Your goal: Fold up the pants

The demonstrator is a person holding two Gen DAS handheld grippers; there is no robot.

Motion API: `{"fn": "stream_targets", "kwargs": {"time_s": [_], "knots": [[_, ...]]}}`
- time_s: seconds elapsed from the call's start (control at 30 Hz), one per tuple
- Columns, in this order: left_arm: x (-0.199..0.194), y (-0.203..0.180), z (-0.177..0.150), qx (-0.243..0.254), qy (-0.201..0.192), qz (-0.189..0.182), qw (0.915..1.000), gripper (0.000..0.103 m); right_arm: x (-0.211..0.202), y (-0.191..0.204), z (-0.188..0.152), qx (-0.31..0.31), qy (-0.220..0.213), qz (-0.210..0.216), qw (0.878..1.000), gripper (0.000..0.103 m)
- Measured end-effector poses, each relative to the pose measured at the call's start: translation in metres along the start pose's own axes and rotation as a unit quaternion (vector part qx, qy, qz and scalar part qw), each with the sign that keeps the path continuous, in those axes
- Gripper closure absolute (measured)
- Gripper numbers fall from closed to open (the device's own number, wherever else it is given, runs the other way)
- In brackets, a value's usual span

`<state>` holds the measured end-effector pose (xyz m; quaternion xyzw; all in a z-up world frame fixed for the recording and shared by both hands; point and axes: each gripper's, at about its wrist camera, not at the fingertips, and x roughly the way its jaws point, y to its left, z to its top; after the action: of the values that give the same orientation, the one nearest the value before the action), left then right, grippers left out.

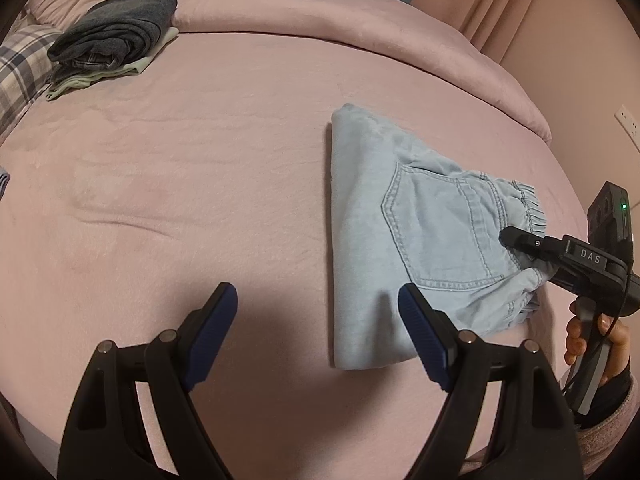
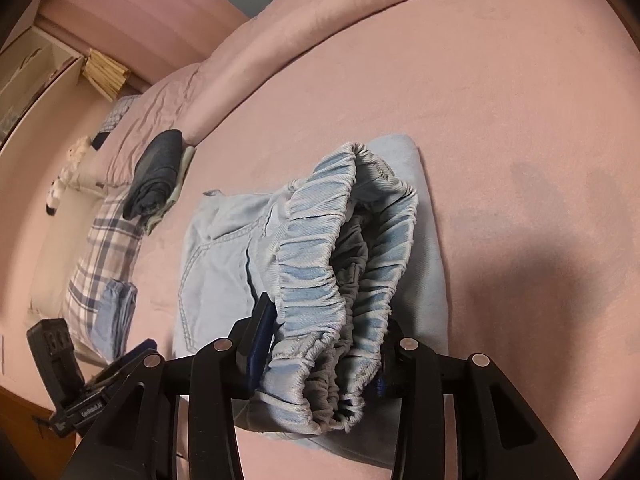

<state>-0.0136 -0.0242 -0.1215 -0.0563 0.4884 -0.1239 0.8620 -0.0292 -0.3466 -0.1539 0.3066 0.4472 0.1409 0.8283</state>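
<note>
Light blue denim pants (image 1: 400,220) lie folded into a compact shape on the pink bed (image 1: 200,160), back pocket facing up. My right gripper (image 2: 324,320) is shut on the bunched elastic waistband (image 2: 316,248), which fills the gap between its blue pads and lifts slightly off the folded legs (image 2: 424,240). From the left wrist view, the right gripper (image 1: 520,240) comes in from the right, with a hand (image 1: 580,340) on its handle. My left gripper (image 1: 316,292) is open and holds nothing; it hovers over the bed at the near left corner of the pants.
A stack of folded dark clothes (image 1: 116,36) sits at the far left next to a plaid pillow (image 1: 20,64). A rolled pink duvet (image 1: 320,12) runs along the back. A folded blue striped garment (image 2: 116,312) lies on the pillow (image 2: 104,232).
</note>
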Motion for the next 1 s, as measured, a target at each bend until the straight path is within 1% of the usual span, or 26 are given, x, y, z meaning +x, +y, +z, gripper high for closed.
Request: {"fn": "stream_targets", "kwargs": {"time_s": [0.03, 0.1, 0.17, 0.2, 0.4, 0.57, 0.8, 0.9, 0.97, 1.0], "knots": [[0.0, -0.001, 0.0, 0.002, 0.0, 0.0, 1.0, 0.02, 0.0, 0.0, 0.0, -0.002, 0.0, -0.002, 1.0, 0.062], [0.001, -0.002, 0.002, 0.005, 0.0, 0.0, 1.0, 0.02, -0.002, 0.002, 0.0, -0.007, 0.0, -0.012, 1.0, 0.057], [0.001, -0.002, 0.003, 0.007, -0.001, 0.0, 1.0, 0.02, -0.007, 0.004, 0.001, -0.02, -0.005, -0.031, 0.999, 0.049], [0.001, -0.002, 0.003, 0.007, -0.002, -0.001, 1.0, 0.02, -0.01, 0.006, 0.002, -0.026, -0.009, -0.043, 0.999, 0.048], [0.001, -0.005, 0.006, 0.013, -0.003, -0.003, 0.9999, 0.02, -0.02, 0.01, 0.003, -0.059, -0.019, -0.09, 0.994, 0.047], [0.0, -0.01, 0.008, 0.022, -0.007, -0.002, 0.9997, 0.02, -0.028, 0.023, 0.003, -0.094, -0.033, -0.134, 0.986, 0.047], [-0.001, -0.014, 0.009, 0.03, -0.008, -0.002, 0.9995, 0.02, -0.032, 0.051, 0.004, -0.16, -0.074, -0.189, 0.966, 0.047], [-0.001, -0.013, 0.009, 0.03, -0.008, -0.003, 0.9995, 0.02, -0.03, 0.057, 0.008, -0.171, -0.078, -0.207, 0.96, 0.046], [-0.001, -0.013, 0.01, 0.029, -0.008, -0.003, 0.9996, 0.02, -0.03, 0.057, 0.009, -0.169, -0.076, -0.216, 0.959, 0.038], [-0.001, -0.013, 0.01, 0.029, -0.008, -0.003, 0.9996, 0.02, -0.031, 0.055, 0.009, -0.167, -0.076, -0.221, 0.958, 0.037]]}}
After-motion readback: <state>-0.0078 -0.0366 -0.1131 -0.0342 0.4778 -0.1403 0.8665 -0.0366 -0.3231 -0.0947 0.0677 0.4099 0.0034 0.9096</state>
